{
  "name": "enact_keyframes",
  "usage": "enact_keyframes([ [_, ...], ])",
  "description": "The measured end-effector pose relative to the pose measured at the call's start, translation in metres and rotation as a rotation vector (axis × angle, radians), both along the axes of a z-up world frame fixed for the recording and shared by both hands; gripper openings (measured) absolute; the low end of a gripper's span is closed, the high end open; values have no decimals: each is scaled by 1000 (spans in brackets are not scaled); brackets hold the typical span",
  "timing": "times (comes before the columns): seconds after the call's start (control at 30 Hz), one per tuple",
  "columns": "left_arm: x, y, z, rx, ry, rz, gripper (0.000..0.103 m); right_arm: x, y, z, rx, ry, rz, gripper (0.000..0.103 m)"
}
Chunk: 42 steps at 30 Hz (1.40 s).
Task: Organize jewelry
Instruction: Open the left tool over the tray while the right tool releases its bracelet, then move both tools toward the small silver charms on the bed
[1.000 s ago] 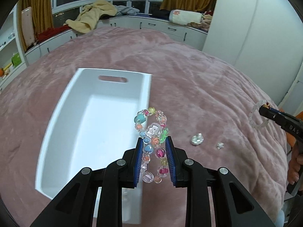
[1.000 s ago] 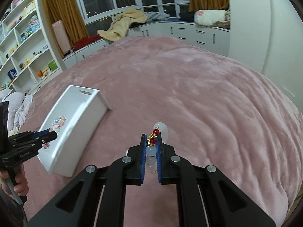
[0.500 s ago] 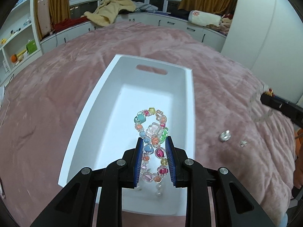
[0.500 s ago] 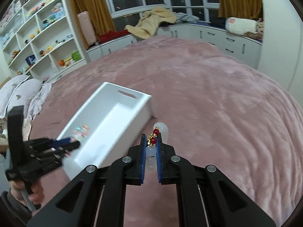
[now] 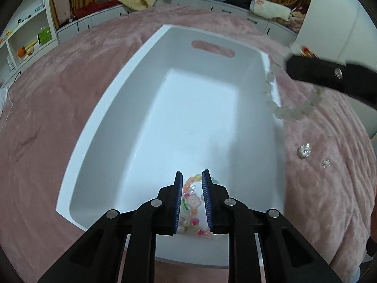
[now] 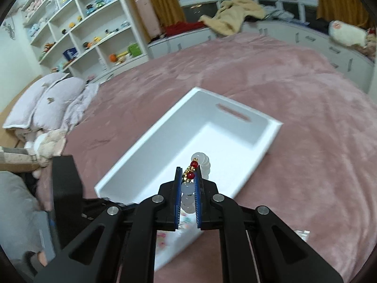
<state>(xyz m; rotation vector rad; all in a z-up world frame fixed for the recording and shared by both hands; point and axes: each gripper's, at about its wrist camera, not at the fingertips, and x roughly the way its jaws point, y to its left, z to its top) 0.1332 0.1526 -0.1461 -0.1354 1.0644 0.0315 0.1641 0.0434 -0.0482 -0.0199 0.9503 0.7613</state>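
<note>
A white rectangular bin (image 5: 132, 99) with a handle slot lies on the pink bedspread; it also shows in the right wrist view (image 6: 238, 122). My left gripper (image 5: 192, 176) is over the bin's near end; its jaws stand a little apart and the colourful bead bracelet (image 5: 192, 202) lies between and below them on the bin floor. My right gripper (image 6: 188, 172) is shut on a white bead bracelet with red and gold beads (image 6: 188, 188), held over the bin's right rim. In the left wrist view that bracelet (image 5: 289, 113) hangs from the right gripper (image 5: 292, 67).
Two small silver pieces of jewelry (image 5: 304, 150) (image 5: 325, 163) lie on the bedspread right of the bin. Pillows (image 6: 47, 99) sit at the bed's left. Shelves (image 6: 77, 30) and a window bench with clothes (image 6: 231, 16) stand behind.
My left gripper dropped into the bin and its jaws opened slightly; the colourful bracelet now lies lower, on the bin floor. My right gripper moved left with the white bracelet to the bin's right rim.
</note>
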Motion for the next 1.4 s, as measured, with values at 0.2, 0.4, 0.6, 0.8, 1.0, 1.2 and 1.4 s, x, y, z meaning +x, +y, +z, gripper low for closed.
enact_keyframes([
  [0.2,-7,-1,-5,22,1,0,26,2,28,-22,-17,72,84,10],
  [0.4,-13,-3,1,15,-28,-8,54,1,20,-24,-8,84,54,53],
  [0.6,-17,-1,15,-16,-71,-2,71,8,-26,0,22,19,-63,77],
  [0.8,-21,-16,41,-33,-134,-45,88,4,-103,16,-28,-85,-210,92],
  [1.0,-23,-49,62,-64,-185,-123,89,-9,-179,27,-88,-134,-309,92],
  [1.2,-19,-86,69,-75,-202,-202,89,-28,-224,24,-136,-156,-339,90],
  [1.4,-12,-115,66,-83,-209,-260,89,-41,-240,13,-154,-143,-346,88],
])
